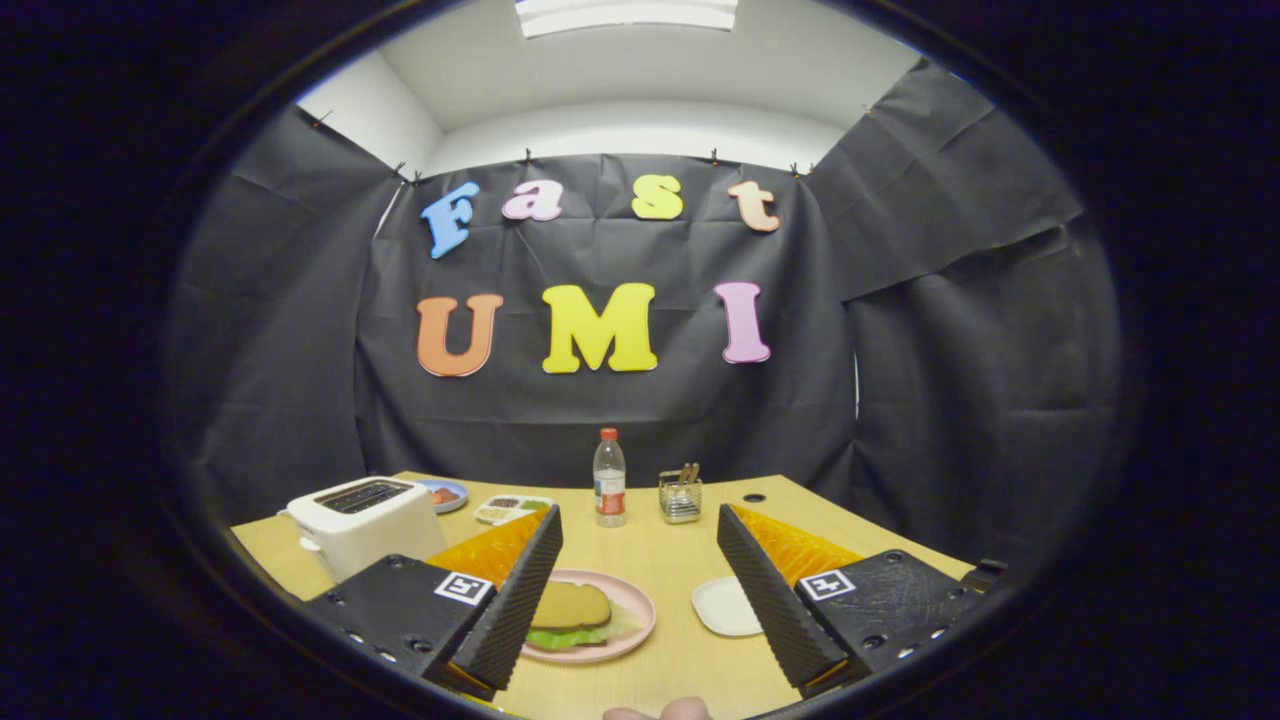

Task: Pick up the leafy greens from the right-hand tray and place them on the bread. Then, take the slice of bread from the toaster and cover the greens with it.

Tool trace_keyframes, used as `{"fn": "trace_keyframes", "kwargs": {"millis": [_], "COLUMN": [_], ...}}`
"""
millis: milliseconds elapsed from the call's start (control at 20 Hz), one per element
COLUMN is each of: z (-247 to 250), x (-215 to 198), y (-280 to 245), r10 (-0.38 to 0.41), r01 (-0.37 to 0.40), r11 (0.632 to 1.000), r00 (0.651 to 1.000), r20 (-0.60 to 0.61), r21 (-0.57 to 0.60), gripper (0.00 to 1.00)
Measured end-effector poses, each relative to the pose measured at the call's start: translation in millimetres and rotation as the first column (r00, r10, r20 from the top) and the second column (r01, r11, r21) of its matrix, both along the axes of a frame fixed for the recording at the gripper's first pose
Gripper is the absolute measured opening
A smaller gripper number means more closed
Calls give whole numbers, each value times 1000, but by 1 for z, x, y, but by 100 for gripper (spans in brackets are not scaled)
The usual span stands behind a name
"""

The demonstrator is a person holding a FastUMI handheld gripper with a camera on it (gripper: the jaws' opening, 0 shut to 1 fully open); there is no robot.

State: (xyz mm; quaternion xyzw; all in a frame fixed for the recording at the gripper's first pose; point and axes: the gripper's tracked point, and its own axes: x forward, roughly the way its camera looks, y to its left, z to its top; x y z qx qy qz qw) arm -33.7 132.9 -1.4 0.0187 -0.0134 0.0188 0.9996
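- Looking along my gripper (640, 590), I see both fingers spread wide apart with nothing between the pads; it is open and grips nothing.
- On the wooden table (660, 560) just ahead, a pink plate (640, 606) sits near the left finger, whose tip partly hides the plate's left side.
- The plate carries a slice of bread (570, 604) lying on top of the leafy greens (562, 637); a green fringe pokes out beneath the slice at its near edge; whether another slice lies underneath I cannot tell.
- A small white tray (722, 606) rests beside the right finger, apart from the plate; its visible part looks bare.
- A white toaster (365, 520) stands beyond the left finger, slots facing up; I cannot make out anything in them.
- Behind the toaster lies a blue-rimmed dish (445, 494) with something reddish, and next to it a small compartment tray (512, 508).
- Further back, centre, a plastic bottle (609, 478) with a red cap stands upright; a wire holder (681, 496) with utensils stands just to its right.
- A fingertip (660, 711) of a person's hand shows below the fingers.
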Motion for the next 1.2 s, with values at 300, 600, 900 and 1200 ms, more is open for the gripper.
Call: {"fn": "trace_keyframes", "kwargs": {"millis": [300, 600, 900, 1200], "z": [-1, -3, -3, -3], "x": [-14, -15, -17, -17], "y": [1, 2, 5, 5], "r10": [12, 25, 32, 30], "r01": [-11, -25, -32, -30], "r11": [999, 999, 998, 998], "r00": [1000, 1000, 999, 1000], "r20": [14, 6, 4, 2], "r21": [-37, -44, -48, -50], "gripper": [95, 95, 95, 95]}}
